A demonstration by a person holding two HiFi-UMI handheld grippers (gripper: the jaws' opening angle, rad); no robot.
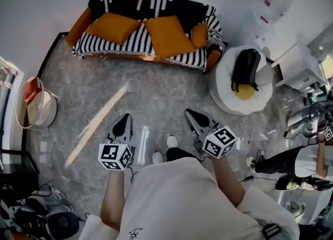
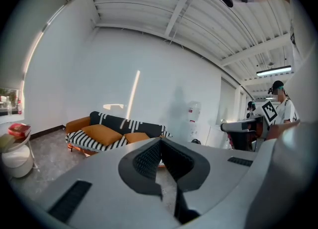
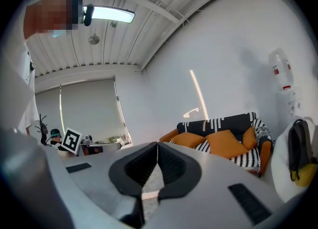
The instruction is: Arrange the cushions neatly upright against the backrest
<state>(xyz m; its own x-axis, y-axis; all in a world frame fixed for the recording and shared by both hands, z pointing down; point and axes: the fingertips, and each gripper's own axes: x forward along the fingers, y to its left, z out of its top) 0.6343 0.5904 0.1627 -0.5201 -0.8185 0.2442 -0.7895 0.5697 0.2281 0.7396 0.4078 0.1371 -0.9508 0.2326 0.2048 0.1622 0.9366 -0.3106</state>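
Left gripper (image 1: 125,119) and right gripper (image 1: 190,114) are both closed, empty and well short of the black-and-white striped fabric sofa (image 1: 136,43), where orange square fabric cushions (image 1: 167,36) lie slumped on its seat; advised: approach, open, pinch each top edge.

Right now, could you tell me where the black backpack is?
Head view: the black backpack lies on the white round chair, right of the striped sofa.
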